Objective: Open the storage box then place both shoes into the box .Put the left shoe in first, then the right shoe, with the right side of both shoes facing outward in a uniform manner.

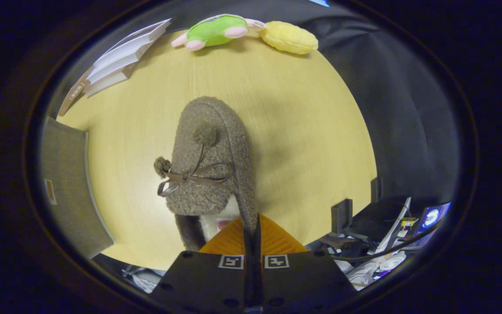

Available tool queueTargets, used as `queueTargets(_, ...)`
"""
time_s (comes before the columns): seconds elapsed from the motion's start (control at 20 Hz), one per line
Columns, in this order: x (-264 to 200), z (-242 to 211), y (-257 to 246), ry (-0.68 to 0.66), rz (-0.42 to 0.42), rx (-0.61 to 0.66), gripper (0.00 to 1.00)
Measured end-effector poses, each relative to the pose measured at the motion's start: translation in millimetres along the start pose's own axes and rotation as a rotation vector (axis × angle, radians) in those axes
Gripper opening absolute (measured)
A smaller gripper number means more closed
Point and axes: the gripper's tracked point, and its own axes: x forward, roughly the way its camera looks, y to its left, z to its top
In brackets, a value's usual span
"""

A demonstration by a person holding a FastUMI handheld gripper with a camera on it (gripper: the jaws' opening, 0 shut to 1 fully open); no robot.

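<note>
A brown fuzzy slipper (209, 161) with a ribbon bow and two pompoms hangs toe-away just ahead of my fingers, lifted above the yellow table (303, 131). My gripper (251, 229) is shut on the slipper's side wall at the heel opening, with both fingers pressed on the thin edge. The white lining shows inside the opening. A grey fabric storage box (70, 192) stands to the left of the slipper, its side panel facing me.
A green plush toy (216, 30) and a yellow plush (289, 38) lie at the table's far edge. A stack of white papers or booklets (118, 59) sits far left. Cluttered cables and devices (390, 244) lie beyond the table's right near edge.
</note>
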Motion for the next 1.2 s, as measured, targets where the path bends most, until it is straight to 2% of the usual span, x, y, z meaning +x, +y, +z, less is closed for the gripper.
queueTargets(0.2, -33, -2, 4, -0.032, -0.026, 0.010, 0.03)
queueTargets(0.4, -82, -6, 2, -0.052, -0.085, 0.041, 0.03)
queueTargets(0.6, -132, -9, 10, -0.062, -0.103, 0.088, 0.03)
queueTargets(0.95, -209, -7, 43, -0.118, -0.154, 0.055, 0.03)
queueTargets(1.2, -258, -5, 88, -0.188, -0.179, -0.020, 0.04)
